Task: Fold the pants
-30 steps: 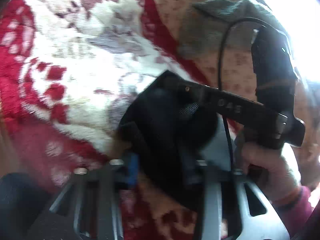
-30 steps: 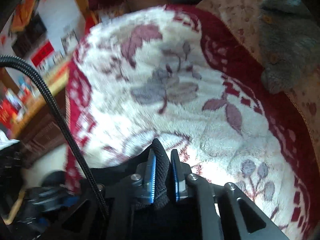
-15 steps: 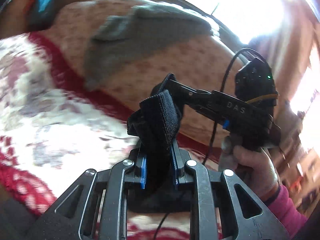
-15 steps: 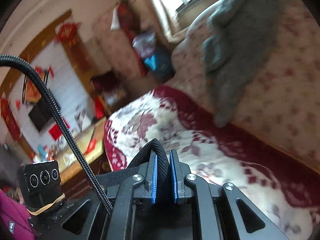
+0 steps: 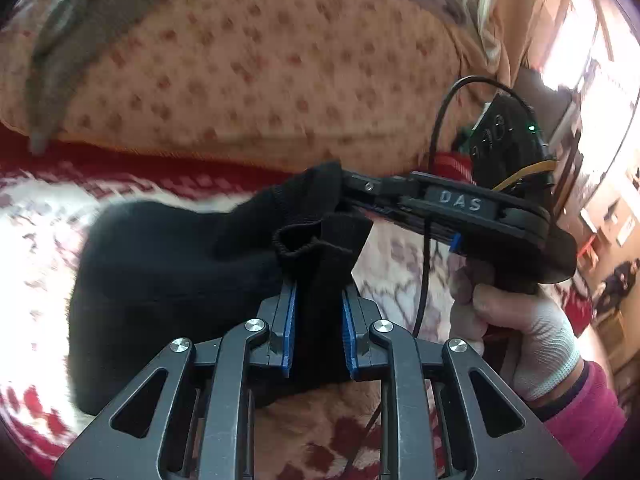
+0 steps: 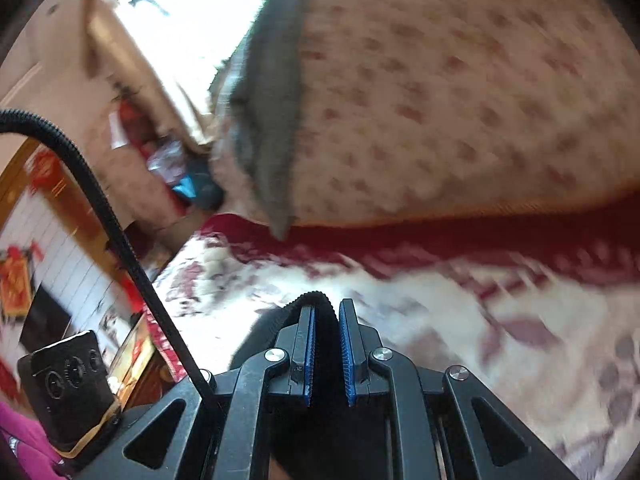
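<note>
The black pants [image 5: 168,280] hang bunched above a red-and-white floral blanket [image 5: 40,216]. My left gripper [image 5: 318,300] is shut on a ribbed black edge of the pants. My right gripper [image 5: 352,192] enters from the right in the left wrist view and is shut on another part of the same edge, close beside the left one. In the right wrist view my right gripper [image 6: 326,316] clamps a black fold of the pants [image 6: 316,312] between blue pads.
A beige dotted cushion or sofa back [image 5: 260,60] rises behind the blanket, with a grey cloth [image 5: 68,40] draped on it; both also show in the right wrist view [image 6: 440,100]. A bright window [image 5: 580,60] and furniture lie to the right.
Both grippers have risen and tilted up toward the sofa back, carrying the pants. The pants now hang out to the left of my left gripper.
</note>
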